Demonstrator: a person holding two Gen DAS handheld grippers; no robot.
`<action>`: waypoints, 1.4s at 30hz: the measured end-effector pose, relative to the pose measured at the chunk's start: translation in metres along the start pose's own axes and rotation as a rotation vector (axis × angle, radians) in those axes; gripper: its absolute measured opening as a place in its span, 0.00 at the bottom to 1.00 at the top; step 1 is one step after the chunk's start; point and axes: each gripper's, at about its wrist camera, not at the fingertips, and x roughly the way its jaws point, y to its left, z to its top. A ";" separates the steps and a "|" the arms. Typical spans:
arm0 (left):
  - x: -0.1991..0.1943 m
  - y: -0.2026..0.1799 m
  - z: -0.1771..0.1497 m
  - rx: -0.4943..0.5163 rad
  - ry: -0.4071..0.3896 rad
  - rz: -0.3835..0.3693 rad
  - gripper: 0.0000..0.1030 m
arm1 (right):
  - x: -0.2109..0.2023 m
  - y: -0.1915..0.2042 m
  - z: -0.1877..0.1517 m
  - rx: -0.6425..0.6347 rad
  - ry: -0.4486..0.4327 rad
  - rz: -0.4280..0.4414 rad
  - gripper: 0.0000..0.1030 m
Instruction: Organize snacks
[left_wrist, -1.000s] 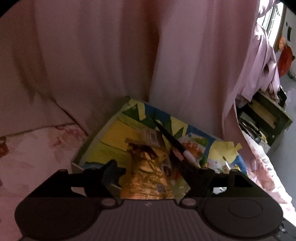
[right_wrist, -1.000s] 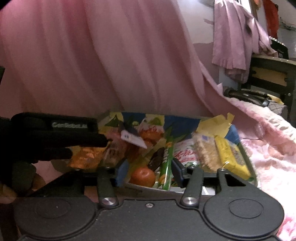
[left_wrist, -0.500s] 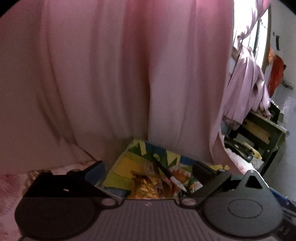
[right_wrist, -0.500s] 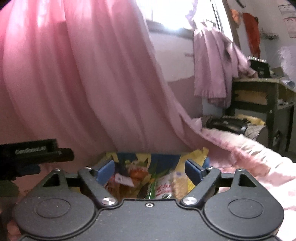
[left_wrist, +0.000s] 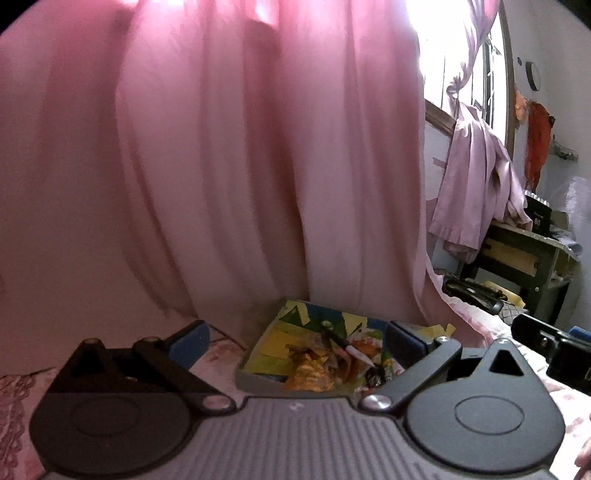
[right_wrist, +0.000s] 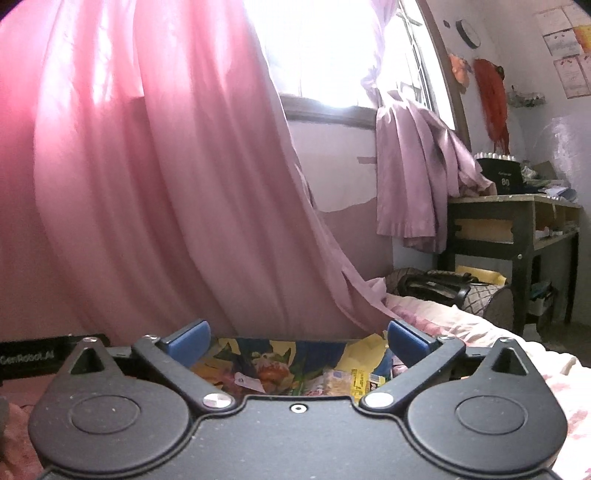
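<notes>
Left gripper (left_wrist: 297, 339) & right gripper (right_wrist: 298, 338): black bodies w/ round pivot discs, silver screws, blue fingertip pads (right_wrist: 189, 336).

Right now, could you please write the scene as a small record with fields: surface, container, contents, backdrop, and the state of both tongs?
surface: bed with pink floral cover
container: snack box with colourful lining, on the bed beside the curtain
contents: golden wrapper, yellow packet, other mixed snacks
backdrop: pink curtain
left tongs: wide open, nothing between the jaws
right tongs: jaws opening, nothing between them
</notes>
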 end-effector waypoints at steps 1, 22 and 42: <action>-0.004 0.001 -0.001 -0.004 0.001 0.002 1.00 | -0.003 0.000 0.000 -0.003 0.000 -0.001 0.99; -0.068 0.001 -0.030 0.020 0.036 0.043 1.00 | -0.068 -0.007 -0.016 -0.052 0.035 -0.003 0.99; -0.108 -0.001 -0.060 0.074 0.136 0.105 1.00 | -0.111 -0.007 -0.036 -0.025 0.136 -0.003 0.99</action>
